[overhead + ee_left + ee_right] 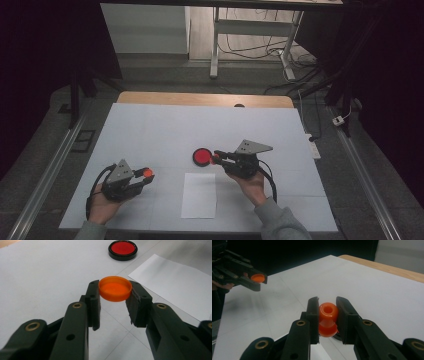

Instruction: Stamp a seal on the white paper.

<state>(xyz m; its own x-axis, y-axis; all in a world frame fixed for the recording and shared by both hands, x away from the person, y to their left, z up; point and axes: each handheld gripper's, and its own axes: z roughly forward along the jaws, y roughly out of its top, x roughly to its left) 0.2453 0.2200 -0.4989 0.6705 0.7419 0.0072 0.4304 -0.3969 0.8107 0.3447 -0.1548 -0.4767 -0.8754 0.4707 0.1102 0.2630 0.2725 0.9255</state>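
Orange cap (115, 288) clamped rim-to-rim in left gripper (113, 305); orange stamp handle (328, 318) pinched in right gripper (327, 315). Both judged light, stiff, slippery plastic.

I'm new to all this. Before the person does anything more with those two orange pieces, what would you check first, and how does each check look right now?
1. Left gripper grips the orange cap: ok, both pads press its sides.
2. Cap level, hollow side up: ok.
3. Right gripper grips the orange stamp piece: ok, clamped between the pads.
4. Stamp piece over the red ink pad: ok in the high view; whether it touches the pad, cannot tell.
5. White sheet of paper lies flat and bare on the table: ok.
6. The two grippers are well apart: ok.
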